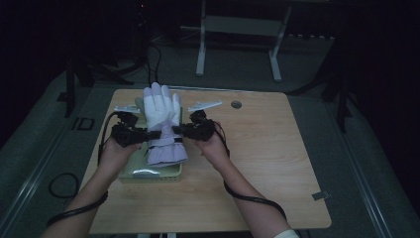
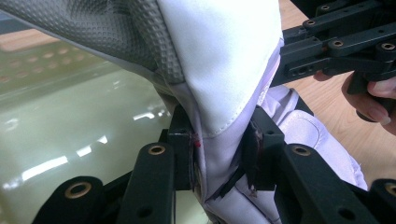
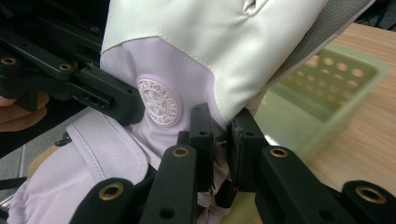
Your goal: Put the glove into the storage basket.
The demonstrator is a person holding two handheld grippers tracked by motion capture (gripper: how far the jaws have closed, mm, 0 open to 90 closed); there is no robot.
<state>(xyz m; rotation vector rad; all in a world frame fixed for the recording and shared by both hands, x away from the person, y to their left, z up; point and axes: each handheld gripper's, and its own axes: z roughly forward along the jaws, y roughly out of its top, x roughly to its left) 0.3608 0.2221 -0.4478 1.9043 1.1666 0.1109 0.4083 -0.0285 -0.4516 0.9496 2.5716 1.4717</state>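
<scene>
So the white and lilac glove (image 1: 161, 124) sits a bit to the 10 o'clock of the table (image 1: 257, 163) centre, held up over a pale green perforated basket (image 1: 148, 173), fingers pointing to 12 o'clock and cuff hanging to 6. The left gripper (image 1: 157, 134) comes in from 9 o'clock and pinches the wrist fabric, jaws squeezed tight on it. The right gripper (image 1: 174, 130) does the same from 3 o'clock, right beside the round snowflake badge (image 3: 158, 101). Both grippers nearly meet at the wrist.
</scene>
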